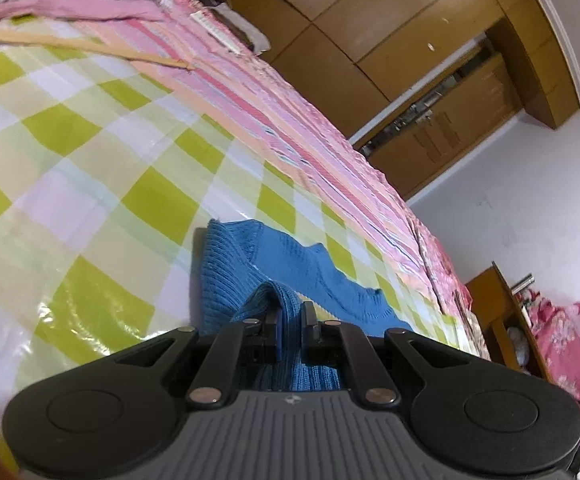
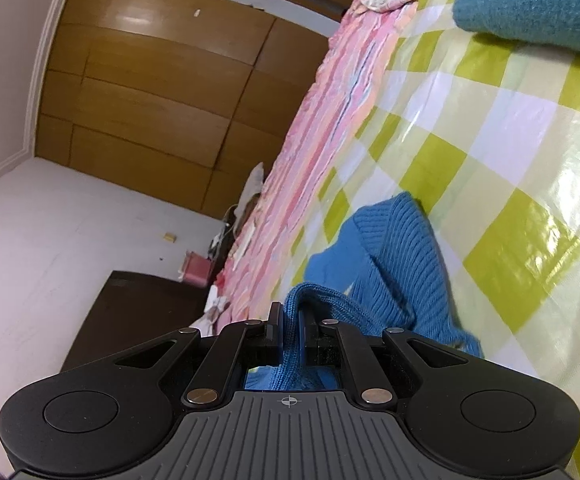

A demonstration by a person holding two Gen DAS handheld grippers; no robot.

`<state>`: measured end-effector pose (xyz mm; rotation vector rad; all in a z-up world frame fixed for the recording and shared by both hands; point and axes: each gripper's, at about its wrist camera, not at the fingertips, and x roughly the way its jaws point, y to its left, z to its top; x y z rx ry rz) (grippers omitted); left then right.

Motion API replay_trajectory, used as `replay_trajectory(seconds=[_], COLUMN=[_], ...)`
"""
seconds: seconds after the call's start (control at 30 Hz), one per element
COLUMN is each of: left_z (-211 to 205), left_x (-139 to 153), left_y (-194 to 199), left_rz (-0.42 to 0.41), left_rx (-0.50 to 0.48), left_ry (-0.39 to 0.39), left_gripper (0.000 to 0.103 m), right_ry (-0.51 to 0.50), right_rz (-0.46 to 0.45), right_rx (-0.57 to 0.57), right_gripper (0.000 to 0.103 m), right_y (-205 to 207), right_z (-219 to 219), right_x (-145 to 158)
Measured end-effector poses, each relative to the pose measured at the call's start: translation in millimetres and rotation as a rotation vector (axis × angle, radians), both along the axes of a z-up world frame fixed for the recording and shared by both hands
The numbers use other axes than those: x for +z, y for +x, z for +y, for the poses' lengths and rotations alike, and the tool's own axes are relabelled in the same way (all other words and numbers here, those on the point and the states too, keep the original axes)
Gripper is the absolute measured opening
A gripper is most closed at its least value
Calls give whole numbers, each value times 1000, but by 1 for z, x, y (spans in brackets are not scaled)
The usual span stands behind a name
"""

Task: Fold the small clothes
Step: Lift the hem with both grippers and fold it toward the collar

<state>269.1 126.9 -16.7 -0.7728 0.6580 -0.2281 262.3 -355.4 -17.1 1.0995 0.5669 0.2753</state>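
**Both grippers pinch the blue sweater on the checked sheet**

Left wrist view: the left gripper (image 1: pixel 291 320) has its fingers closed on a bunched fold of the blue sweater (image 1: pixel 290 268). The rest of the sweater lies on the green-and-white checked plastic sheet (image 1: pixel 90 152), its length running away from the gripper toward the pink striped bedspread (image 1: pixel 290 120). A wooden stick (image 1: pixel 82 46) lies far up the sheet. Wooden wardrobe doors (image 1: pixel 369 20) stand behind the bed.

Right wrist view: the right gripper (image 2: pixel 291 322) is clamped on a ribbed fold of the same sweater (image 2: pixel 393 248), which stretches ahead and rightward over the sheet (image 2: pixel 509 140). A teal cloth (image 2: pixel 537 4) rests further up the sheet. A dark cabinet (image 2: pixel 138 312) stands beside the bed.
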Motion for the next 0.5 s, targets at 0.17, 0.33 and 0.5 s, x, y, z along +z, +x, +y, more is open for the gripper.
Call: replay_trajectory(seconds=[0.17,0.33,0.5], left_z=[2,4,9], left_x=[-1,-1,-5], left_y=[14,22,29], left_rz=[-2,-1,25], left_rx=[10,42,91], left_ry=[-21,-9,12], left_gripper=[14,14,14], right_ry=[-7,5,-18], right_rz=[13,10,42], right_rx=[-22,-54,-80], right_gripper=[8,8,9], right_y=[15,26,35], right_z=[1,0,3], right_x=[-3,-6,-14])
